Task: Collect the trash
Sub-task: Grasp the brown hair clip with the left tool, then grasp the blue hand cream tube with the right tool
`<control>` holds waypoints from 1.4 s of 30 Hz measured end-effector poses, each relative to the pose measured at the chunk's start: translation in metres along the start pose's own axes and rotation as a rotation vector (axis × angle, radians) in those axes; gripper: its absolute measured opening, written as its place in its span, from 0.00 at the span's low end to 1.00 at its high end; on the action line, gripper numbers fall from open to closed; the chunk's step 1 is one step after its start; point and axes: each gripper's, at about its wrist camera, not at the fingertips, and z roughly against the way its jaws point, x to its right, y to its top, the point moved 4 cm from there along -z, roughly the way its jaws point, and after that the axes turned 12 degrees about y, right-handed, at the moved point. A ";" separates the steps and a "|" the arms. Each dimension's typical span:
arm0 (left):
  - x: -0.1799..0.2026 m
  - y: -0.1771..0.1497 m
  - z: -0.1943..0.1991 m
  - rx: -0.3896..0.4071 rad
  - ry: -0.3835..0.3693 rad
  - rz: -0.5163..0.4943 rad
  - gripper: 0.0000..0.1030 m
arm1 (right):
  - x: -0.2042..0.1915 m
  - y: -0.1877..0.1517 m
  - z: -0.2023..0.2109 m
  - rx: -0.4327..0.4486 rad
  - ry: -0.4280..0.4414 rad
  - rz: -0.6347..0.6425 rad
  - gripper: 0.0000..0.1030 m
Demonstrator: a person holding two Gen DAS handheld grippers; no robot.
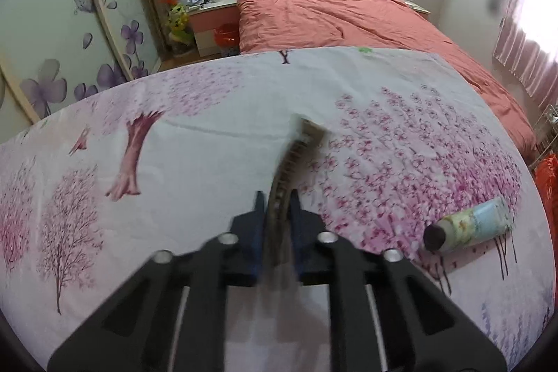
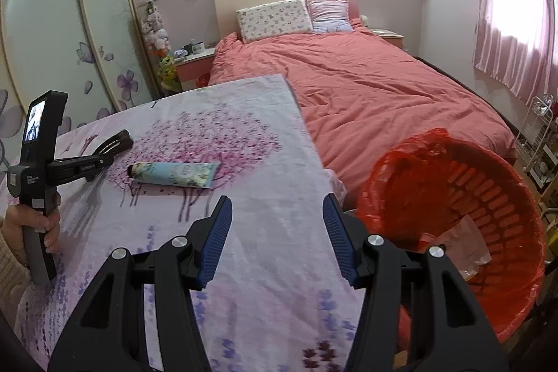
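Your left gripper (image 1: 275,201) is clamped on a brown comb (image 1: 296,156), held above the floral sheet (image 1: 209,114); your right gripper (image 2: 277,225) has its jaws wide apart w/ nothing between; tube (image 2: 174,175) lies on the sheet btwn them; red-lined bin (image 2: 488,215) sits beside the sheet's right edge.

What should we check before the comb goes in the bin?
1. Left gripper has the comb between its fingers: ok.
2. Comb lifted off the cloth: cannot tell; the picture is blurred.
3. Red bin open, with its bag in place: ok.
4. Bin has room: ok, only a clear wrapper shows inside.
5. Right gripper open and holding nothing, ready for the tube: ok.
6. Tube out of the comb's way: not ok, it lies on the table between the comb and the bin.
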 end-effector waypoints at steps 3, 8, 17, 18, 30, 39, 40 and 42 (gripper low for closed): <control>-0.016 -0.009 0.002 -0.004 0.032 0.013 0.11 | -0.012 0.003 -0.011 -0.015 0.032 0.006 0.53; -0.061 -0.029 0.009 -0.044 0.077 0.110 0.11 | -0.034 0.014 -0.040 -0.029 0.126 -0.003 0.53; -0.092 -0.045 0.016 -0.063 0.076 0.184 0.11 | -0.058 0.043 -0.120 -0.161 0.194 -0.004 0.58; -0.091 -0.045 0.016 -0.061 0.077 0.184 0.11 | -0.057 0.043 -0.127 -0.186 0.204 -0.020 0.58; -0.095 -0.053 0.021 -0.057 0.060 0.176 0.12 | -0.076 0.016 -0.099 -0.309 0.398 -0.028 0.55; -0.098 -0.055 0.023 -0.058 0.049 0.193 0.12 | -0.097 0.018 -0.130 -0.270 0.245 0.099 0.51; -0.097 -0.054 0.023 -0.057 0.049 0.192 0.12 | -0.097 0.016 -0.128 -0.268 0.231 0.100 0.46; -0.097 -0.054 0.023 -0.052 0.047 0.189 0.13 | -0.101 0.012 -0.123 -0.261 0.229 0.084 0.34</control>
